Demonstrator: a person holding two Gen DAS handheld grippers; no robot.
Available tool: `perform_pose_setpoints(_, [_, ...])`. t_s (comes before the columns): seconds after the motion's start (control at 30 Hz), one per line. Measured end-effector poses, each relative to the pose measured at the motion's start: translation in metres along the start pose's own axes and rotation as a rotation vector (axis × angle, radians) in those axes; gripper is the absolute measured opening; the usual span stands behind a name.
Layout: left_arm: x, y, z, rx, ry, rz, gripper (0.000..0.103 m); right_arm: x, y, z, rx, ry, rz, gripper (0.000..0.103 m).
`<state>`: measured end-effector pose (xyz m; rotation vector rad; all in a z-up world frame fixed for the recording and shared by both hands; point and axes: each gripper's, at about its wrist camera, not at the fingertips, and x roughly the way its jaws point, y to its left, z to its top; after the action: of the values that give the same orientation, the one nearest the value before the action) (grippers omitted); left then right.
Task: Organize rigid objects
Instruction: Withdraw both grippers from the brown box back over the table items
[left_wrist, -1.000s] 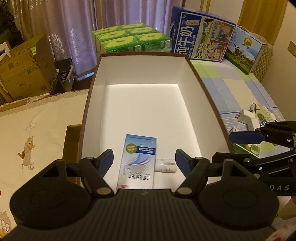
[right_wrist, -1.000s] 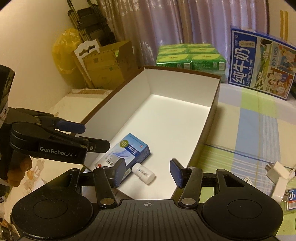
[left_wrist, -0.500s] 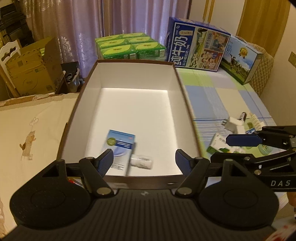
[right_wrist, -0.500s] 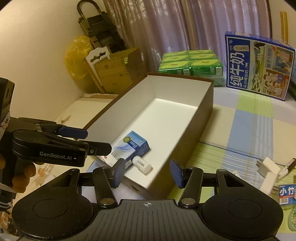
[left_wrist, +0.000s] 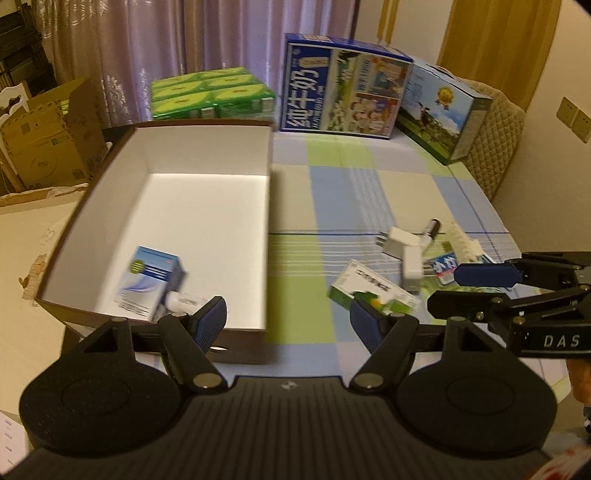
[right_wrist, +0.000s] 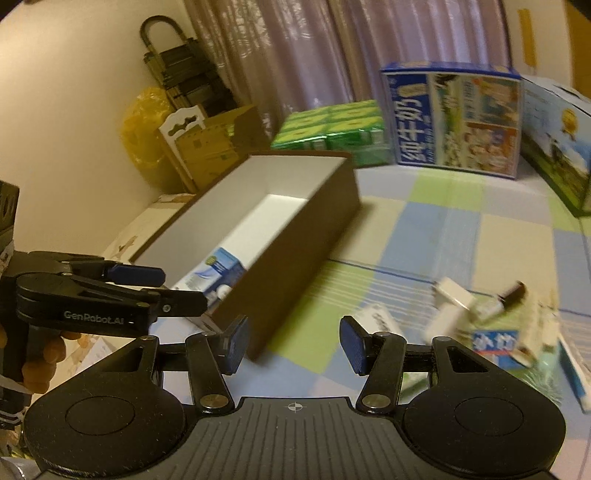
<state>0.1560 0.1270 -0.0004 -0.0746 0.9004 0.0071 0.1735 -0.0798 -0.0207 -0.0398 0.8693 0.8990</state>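
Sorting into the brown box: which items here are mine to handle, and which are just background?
Job: brown box; blue-white carton and small white bottle already inside; green-white carton, white plugs, toothpaste box on the cloth.

Background: milk cartons, green packs, cardboard box.

Left gripper (left_wrist: 288, 319): jaws apart, nothing between them. Directly ahead, the near corner of the brown box (left_wrist: 267, 206); its right wall stands as a barrier toward the left. Inside, far end is bare white floor; near corner taken by a blue-white carton (left_wrist: 149, 282) and a small white bottle (left_wrist: 181, 301) touching it.

Right gripper (right_wrist: 293, 345): jaws parted, empty. Ahead and between them, bare checked cloth (right_wrist: 436, 236), open up to the milk cartons (right_wrist: 454, 118) at the back. Right of its jaws, a clutter of small items (right_wrist: 491, 317). The left gripper stands close on its left.
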Motion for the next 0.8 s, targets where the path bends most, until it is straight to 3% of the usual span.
perform_pose_setpoints(0.43, [0.022,-0.084,-0.012,0.058,0.048,-0.076,0.070,-0.054,-0.069,-0.030,0.086,-0.004,-0.078,0.051])
perform_pose_setpoints(0.8, [0.044,-0.132,-0.014,0.125,0.089,-0.131,0.070,-0.087,-0.113,-0.048,0.176,-0.023,-0.152,0.051])
